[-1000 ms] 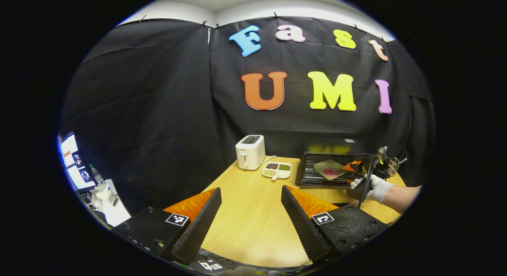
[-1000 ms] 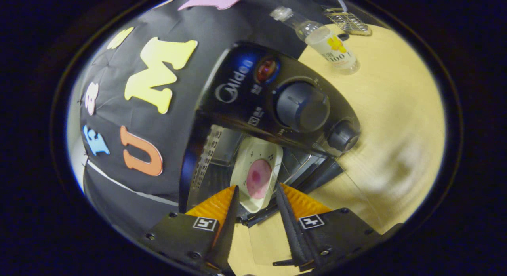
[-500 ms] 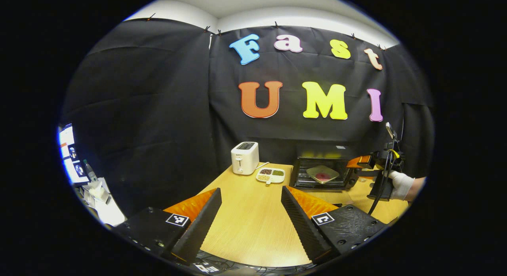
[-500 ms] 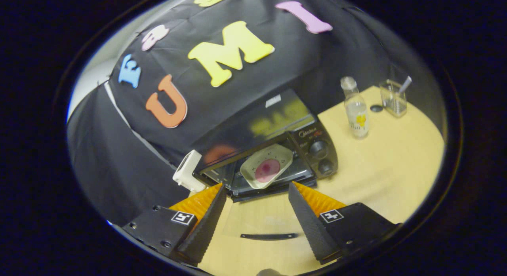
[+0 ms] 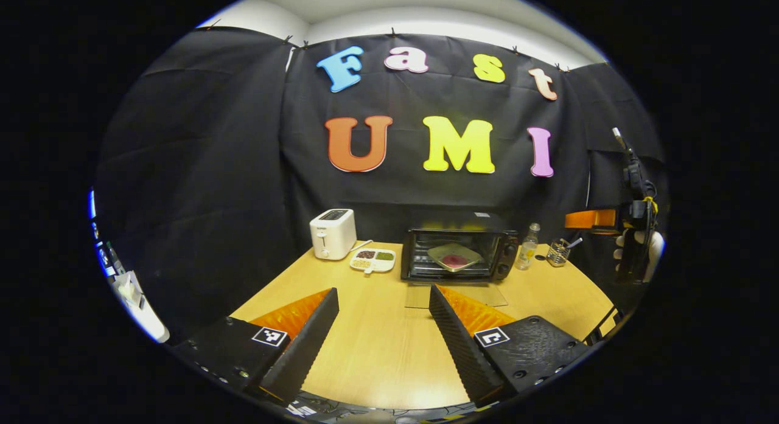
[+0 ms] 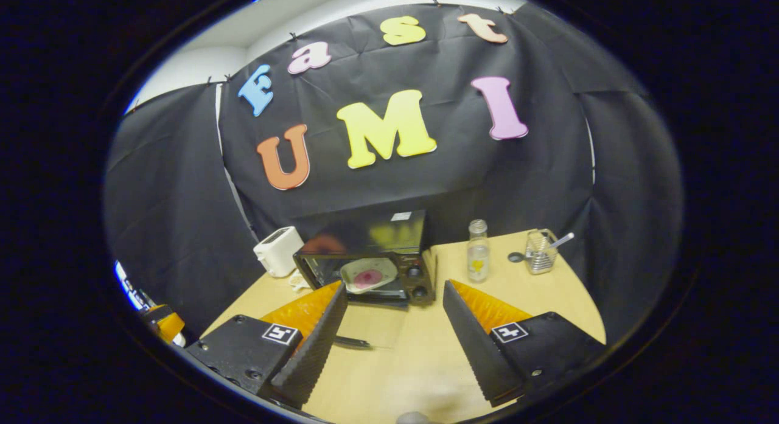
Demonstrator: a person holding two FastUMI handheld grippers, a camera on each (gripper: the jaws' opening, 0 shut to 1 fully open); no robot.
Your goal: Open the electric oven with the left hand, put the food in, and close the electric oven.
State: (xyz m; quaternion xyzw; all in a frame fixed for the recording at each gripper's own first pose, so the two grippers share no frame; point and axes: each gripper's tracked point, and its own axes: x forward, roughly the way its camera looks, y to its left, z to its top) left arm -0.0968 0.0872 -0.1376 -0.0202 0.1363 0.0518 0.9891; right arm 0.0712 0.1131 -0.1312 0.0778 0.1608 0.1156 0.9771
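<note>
The electric oven stands door-down with the food plate inside, so both tools, left and right, hang released, ready for closing.

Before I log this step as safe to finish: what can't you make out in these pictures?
- Food on the plate inside the oven: too small to identify, left gripper view.
- Oven door: partly hidden behind the right gripper, right gripper view.
- Divided dish contents: too small.
</note>
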